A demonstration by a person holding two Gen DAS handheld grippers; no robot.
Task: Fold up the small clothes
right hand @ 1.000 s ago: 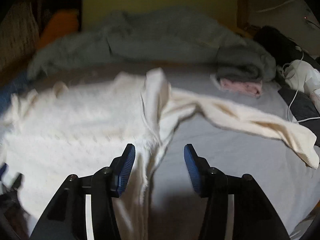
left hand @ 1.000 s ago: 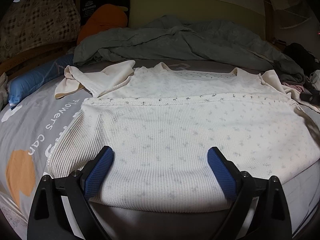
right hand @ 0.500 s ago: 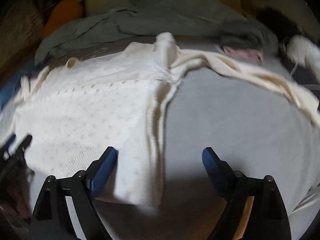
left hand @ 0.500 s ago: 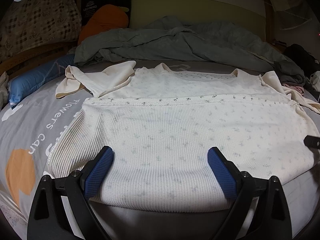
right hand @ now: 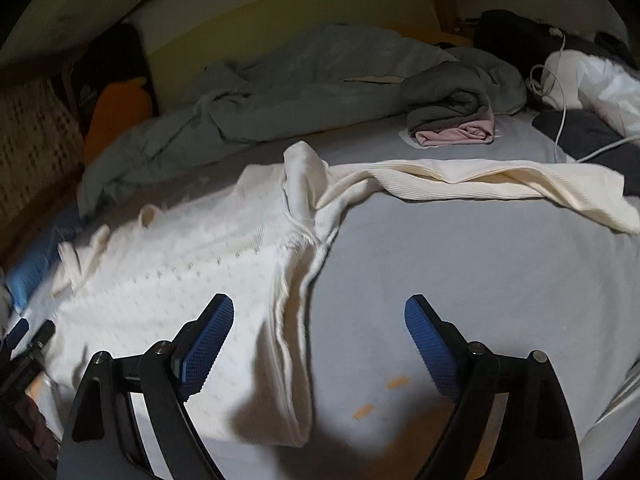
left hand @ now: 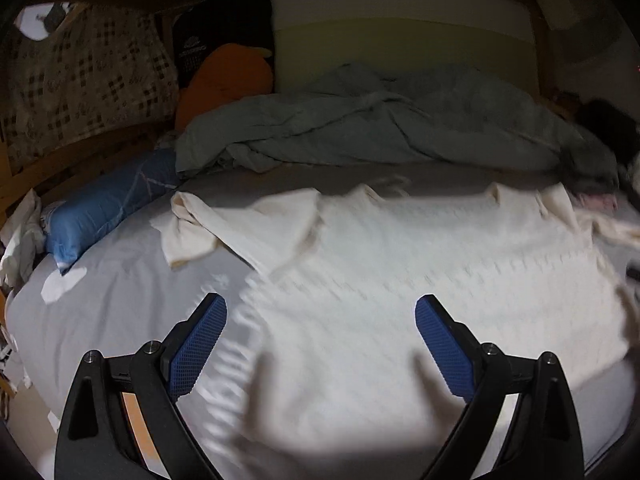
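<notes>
Both my tongs stand wide and hold nothing. My left tongs (left hand: 320, 344) hang over the near part of the cream top (left hand: 420, 280), its hem side toward me, with the left pad just past the garment's left edge and the right pad over its middle. My right tongs (right hand: 320, 344) hang over the garment's right side seam, a bunched ridge of cloth running away from me between the two pads, the left pad above the body of the top and the right pad above bare grey bedsheet (right hand: 460, 272).

The top lies flat on the bed, hem near me and neck far. It is already doubled once across, judging by the dotted line across its body, though the blur in the left view keeps me from being sure. What the next move turns on is the right sleeve (right hand: 500, 180): it runs straight out to the right from the far shoulder, its long axis across the bed, well clear of the body. My right tongs are plainly the nearer to it, so I judge they should reach forward and to the right for it. The left sleeve (left hand: 224, 224) lies crumpled beside the far left shoulder, forward and left of my left tongs.

Beyond the top lie a rumpled grey-green duvet (left hand: 380, 128) and a small pink folded garment (right hand: 456, 134).
</notes>
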